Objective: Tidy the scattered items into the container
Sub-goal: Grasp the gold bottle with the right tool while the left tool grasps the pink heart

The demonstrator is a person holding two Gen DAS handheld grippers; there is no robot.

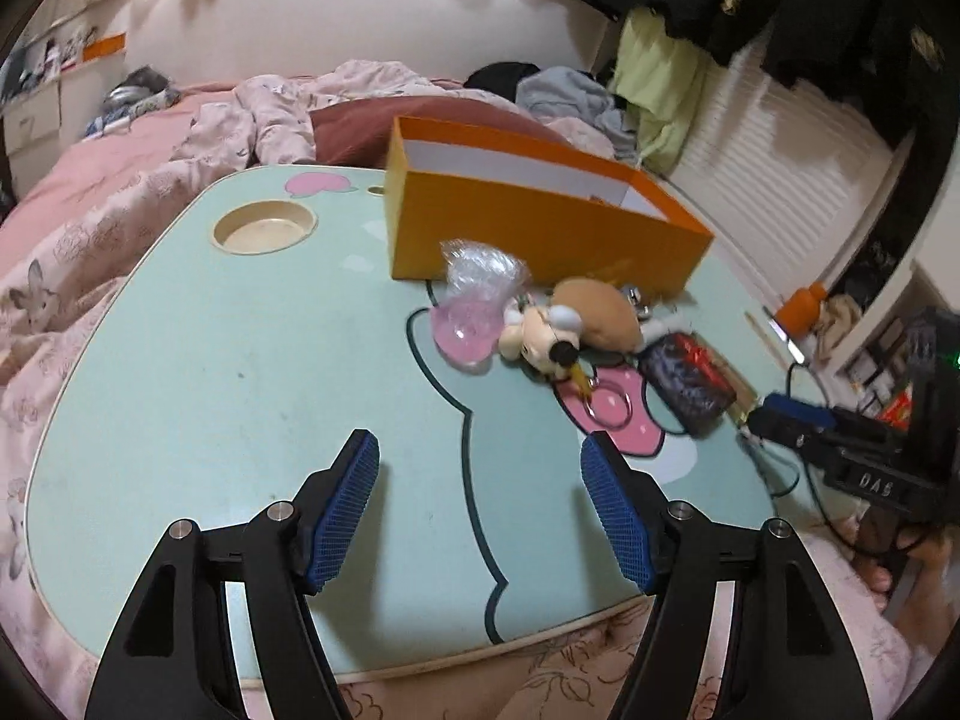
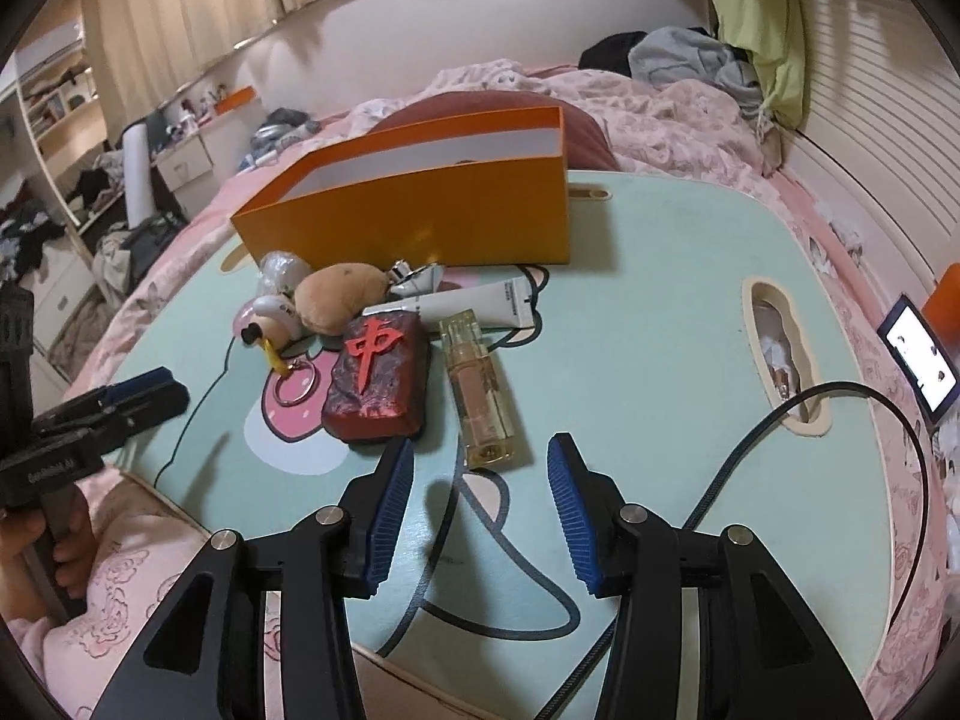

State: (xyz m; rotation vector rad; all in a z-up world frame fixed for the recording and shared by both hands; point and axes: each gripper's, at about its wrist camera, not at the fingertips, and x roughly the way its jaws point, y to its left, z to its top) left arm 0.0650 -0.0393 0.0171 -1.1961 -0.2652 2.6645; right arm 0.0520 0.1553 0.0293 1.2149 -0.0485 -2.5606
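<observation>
Right gripper, spread wide & empty, is hovering just short of a perfume bottle; left gripper likewise spread. Items are lying clustered before the orange box on the desk. Likely step: approaching 1st pick; next calls for closing on the bottle.

Red "中" on mahjong-tile block (embossed)
</observation>
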